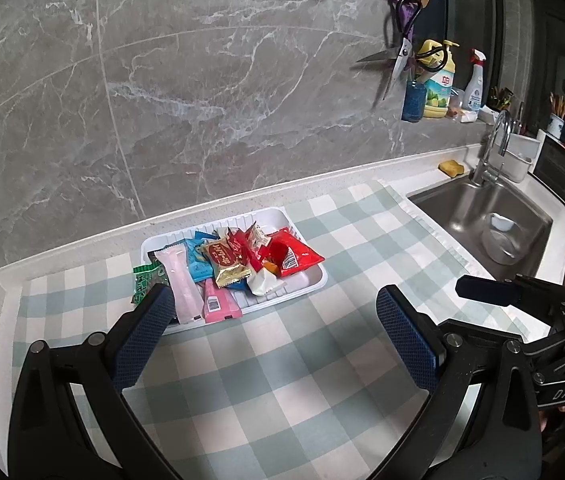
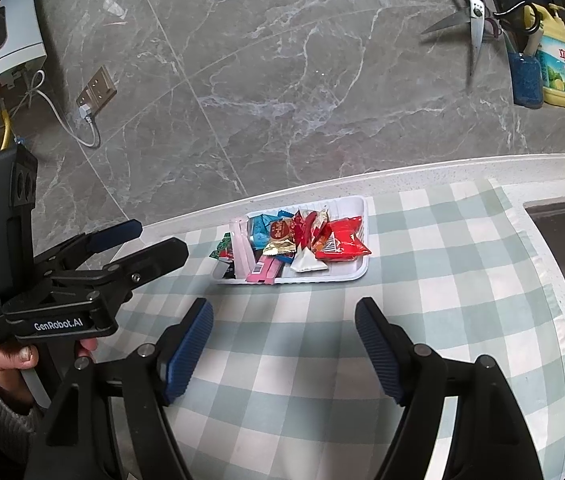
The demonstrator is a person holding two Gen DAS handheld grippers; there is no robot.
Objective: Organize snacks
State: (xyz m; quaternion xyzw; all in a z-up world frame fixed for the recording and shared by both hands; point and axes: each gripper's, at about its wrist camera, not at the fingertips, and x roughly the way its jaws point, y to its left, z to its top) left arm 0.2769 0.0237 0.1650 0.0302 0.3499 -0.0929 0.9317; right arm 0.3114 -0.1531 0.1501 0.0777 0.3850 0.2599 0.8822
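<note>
Snacks heaped in a white tray [image 1: 310, 286] at the back of a checked cloth [image 1: 282, 360], near the wall; none loose on the cloth itself. Hanging over the tray's left edge: a green packet [image 1: 144, 282], touching or nearly touching the rim. Sticking out over the near rim: a pale pink stick [image 1: 180, 284] and a pink sachet [image 1: 218, 304]. On top of the heap: a gold wrapper [image 1: 228, 264], a red bag [image 1: 296, 254] toward the right end, a white triangle pouch [image 1: 264, 282] just in front of it, blue packets half buried beneath. Left gripper [image 1: 274, 312] held above the cloth in front of the tray, tongs wide apart, nothing between them. Right gripper [image 2: 284, 322] likewise short of the tray, tongs apart and empty. Probably near the end of the tidying, with only stragglers to tuck in, or else between picks. For the next move: best to go for the overhanging pieces first, green packet with the left, since it lies on that side. Worth closing on a wrapper's crimped end or across its narrow width, not flat down on the heap, to avoid dragging neighbours out. Light squeeze only; foil and film crush and slip easily. Tray looks light and likely to skate on the cloth, so any push toward its middle better kept gentle, possibly with the other gripper steadying the far rim. Sink [image 1: 478, 216] off to the right, well apart from the work.
</note>
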